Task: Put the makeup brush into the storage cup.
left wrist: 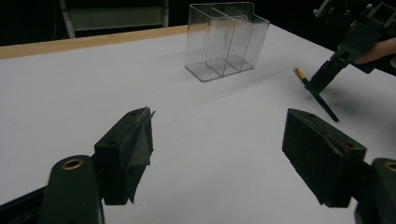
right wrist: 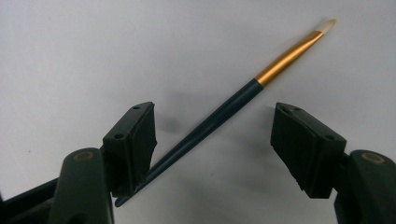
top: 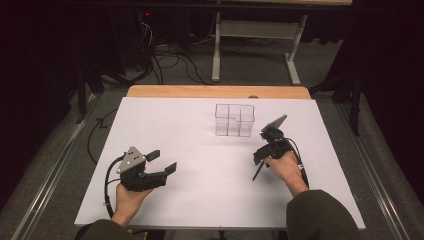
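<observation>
A paintbrush with a dark blue handle, gold ferrule and pale tip lies on the white table. My right gripper points down over it, open, one jaw on each side of the handle; the handle's lower end runs close along the left jaw. In the high view the right gripper is right of centre and the brush handle sticks out toward the person. My left gripper rests open at the near left with nothing between its jaws. The left gripper view also shows the brush.
A clear plastic organizer with several compartments stands upright at the table's far middle, seen closer as the organizer. A wooden edge borders the table's far side. Beyond it are a desk frame and cables on the floor.
</observation>
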Demonstrator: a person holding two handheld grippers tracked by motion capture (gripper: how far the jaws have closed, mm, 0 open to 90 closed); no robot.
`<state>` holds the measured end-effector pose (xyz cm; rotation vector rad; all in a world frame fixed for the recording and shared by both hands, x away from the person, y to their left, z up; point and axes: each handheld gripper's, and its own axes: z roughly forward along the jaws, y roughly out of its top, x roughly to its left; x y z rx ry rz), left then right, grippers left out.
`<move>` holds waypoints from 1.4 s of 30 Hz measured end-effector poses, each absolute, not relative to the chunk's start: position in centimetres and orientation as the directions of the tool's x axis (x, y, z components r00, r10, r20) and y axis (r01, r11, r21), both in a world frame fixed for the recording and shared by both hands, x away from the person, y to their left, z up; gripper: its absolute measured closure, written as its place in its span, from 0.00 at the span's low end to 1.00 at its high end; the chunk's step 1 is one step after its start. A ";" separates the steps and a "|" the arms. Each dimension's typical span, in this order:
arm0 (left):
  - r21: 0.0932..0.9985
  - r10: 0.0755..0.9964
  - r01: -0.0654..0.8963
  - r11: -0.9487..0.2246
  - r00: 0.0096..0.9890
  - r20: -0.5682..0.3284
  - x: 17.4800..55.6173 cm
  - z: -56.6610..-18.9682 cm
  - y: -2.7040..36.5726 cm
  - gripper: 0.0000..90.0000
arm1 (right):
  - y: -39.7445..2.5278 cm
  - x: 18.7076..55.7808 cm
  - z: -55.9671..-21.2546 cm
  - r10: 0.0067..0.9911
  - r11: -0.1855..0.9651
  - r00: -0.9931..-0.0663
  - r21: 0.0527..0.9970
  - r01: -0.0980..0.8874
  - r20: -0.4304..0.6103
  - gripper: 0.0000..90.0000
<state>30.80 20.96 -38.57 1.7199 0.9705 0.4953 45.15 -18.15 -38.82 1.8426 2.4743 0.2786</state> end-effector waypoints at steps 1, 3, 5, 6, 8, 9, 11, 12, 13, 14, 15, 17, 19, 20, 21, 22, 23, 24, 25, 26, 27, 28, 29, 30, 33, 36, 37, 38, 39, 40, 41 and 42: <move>0.922 0.797 0.369 -0.117 0.588 -0.135 30.8 -38.6 20.9 0.27 | -18.2 45.2 -38.8 0.955 0.271 -0.286 0.169 0.948 0.076 0.36; 0.923 0.798 0.368 -0.115 0.587 -0.135 30.8 -38.6 20.9 0.27 | -18.3 45.3 -38.9 0.957 0.267 -0.283 0.170 0.948 0.072 0.37; 0.922 0.798 0.369 -0.113 0.587 -0.137 30.8 -38.6 20.9 0.27 | -18.3 45.3 -38.9 0.956 0.269 -0.284 0.171 0.948 0.071 0.38; 0.922 0.798 0.370 -0.116 0.588 -0.136 30.8 -38.6 20.9 0.27 | -18.3 45.3 -38.9 0.957 0.268 -0.283 0.170 0.948 0.069 0.38; 0.921 0.798 0.371 -0.116 0.587 -0.136 30.8 -38.6 20.9 0.28 | -18.2 45.3 -39.0 0.957 0.268 -0.282 0.170 0.949 0.067 0.39; 0.922 0.798 0.371 -0.116 0.588 -0.136 30.8 -38.6 20.9 0.28 | -18.2 45.4 -39.0 0.956 0.270 -0.284 0.170 0.948 0.066 0.40; 0.922 0.798 0.370 -0.117 0.588 -0.134 30.8 -38.6 20.9 0.28 | -18.3 45.4 -39.1 0.956 0.275 -0.288 0.166 0.947 0.063 0.41; 0.922 0.797 0.370 -0.118 0.588 -0.134 30.8 -38.6 20.9 0.28 | -18.2 45.4 -39.1 0.956 0.273 -0.286 0.166 0.948 0.062 0.41; 0.921 0.797 0.370 -0.119 0.589 -0.134 30.7 -38.6 20.9 0.28 | -18.2 45.4 -39.1 0.956 0.274 -0.287 0.166 0.947 0.059 0.42; 0.921 0.797 0.370 -0.119 0.589 -0.134 30.7 -38.6 20.9 0.28 | -18.2 45.4 -39.1 0.955 0.278 -0.290 0.167 0.946 0.055 0.43; 0.921 0.797 0.371 -0.118 0.589 -0.135 30.8 -38.6 20.9 0.28 | -18.2 45.4 -39.1 0.955 0.281 -0.293 0.168 0.945 0.052 0.43; 0.921 0.797 0.372 -0.116 0.588 -0.137 30.8 -38.6 20.9 0.28 | -18.2 45.4 -39.1 0.955 0.279 -0.291 0.167 0.946 0.049 0.44; 0.921 0.797 0.371 -0.119 0.589 -0.135 30.8 -38.6 20.8 0.28 | -18.2 45.4 -39.2 0.956 0.281 -0.292 0.166 0.945 0.043 0.46; 0.921 0.797 0.370 -0.120 0.589 -0.133 30.8 -38.6 20.8 0.28 | -18.2 45.4 -39.2 0.955 0.283 -0.293 0.166 0.945 0.038 0.46; 0.921 0.797 0.370 -0.120 0.589 -0.133 30.7 -38.6 20.8 0.28 | -18.1 45.4 -39.2 0.955 0.287 -0.295 0.166 0.943 0.024 0.47; 0.921 0.797 0.371 -0.120 0.589 -0.133 30.7 -38.6 20.8 0.28 | -18.1 45.3 -39.2 0.955 0.287 -0.295 0.165 0.943 0.021 0.48; 0.921 0.798 0.371 -0.120 0.588 -0.133 30.7 -38.6 20.8 0.28 | -18.1 45.3 -39.2 0.954 0.294 -0.300 0.168 0.941 0.017 0.49; 0.921 0.798 0.372 -0.119 0.587 -0.134 30.7 -38.6 20.8 0.28 | -18.0 45.3 -39.2 0.953 0.296 -0.302 0.169 0.940 0.010 0.51; 0.920 0.799 0.373 -0.116 0.586 -0.137 30.8 -38.6 20.8 0.28 | -18.0 45.3 -39.2 0.953 0.299 -0.304 0.166 0.940 0.003 0.52; 0.920 0.799 0.374 -0.115 0.586 -0.138 30.8 -38.6 20.9 0.28 | -18.0 45.3 -39.2 0.952 0.301 -0.306 0.166 0.939 0.000 0.53; 0.920 0.799 0.374 -0.116 0.585 -0.137 30.8 -38.6 20.9 0.28 | -18.0 45.3 -39.2 0.952 0.303 -0.307 0.166 0.939 -0.003 0.54; 0.920 0.799 0.373 -0.116 0.586 -0.137 30.8 -38.6 20.9 0.28 | -18.0 45.3 -39.2 0.951 0.306 -0.309 0.166 0.937 -0.006 0.55; 0.920 0.799 0.373 -0.117 0.586 -0.135 30.8 -38.6 20.8 0.28 | -18.0 45.3 -39.2 0.951 0.307 -0.310 0.166 0.937 -0.008 0.55; 0.921 0.799 0.372 -0.118 0.586 -0.134 30.7 -38.6 20.8 0.28 | -18.0 45.2 -39.2 0.951 0.306 -0.309 0.167 0.937 -0.010 0.56; 0.920 0.802 0.375 -0.113 0.581 -0.138 30.8 -38.7 20.9 0.28 | -17.9 45.1 -39.2 0.946 0.324 -0.323 0.169 0.931 -0.031 0.58; 0.921 0.806 0.377 -0.100 0.573 -0.148 30.8 -38.7 21.1 0.28 | -17.9 45.1 -39.3 0.944 0.329 -0.328 0.173 0.928 -0.038 0.61; 0.921 0.806 0.377 -0.100 0.573 -0.147 30.8 -38.7 21.1 0.28 | -18.0 45.1 -39.2 0.944 0.329 -0.328 0.170 0.929 -0.036 0.62; 0.921 0.806 0.377 -0.102 0.574 -0.146 30.8 -38.7 21.0 0.28 | -18.0 45.1 -39.2 0.944 0.328 -0.327 0.171 0.929 -0.036 0.63; 0.920 0.805 0.377 -0.106 0.575 -0.143 30.8 -38.7 21.0 0.28 | -18.0 45.1 -39.2 0.944 0.330 -0.328 0.171 0.928 -0.036 0.63; 0.920 0.804 0.376 -0.108 0.577 -0.141 30.8 -38.7 21.0 0.28 | -18.1 45.1 -39.2 0.942 0.335 -0.334 0.175 0.926 -0.036 0.64; 0.920 0.804 0.377 -0.111 0.579 -0.139 30.7 -38.7 21.0 0.28 | -18.1 45.1 -39.2 0.942 0.335 -0.334 0.175 0.926 -0.038 0.64; 0.920 0.803 0.377 -0.112 0.579 -0.139 30.7 -38.7 20.9 0.28 | -18.1 45.0 -39.2 0.942 0.336 -0.334 0.177 0.925 -0.041 0.65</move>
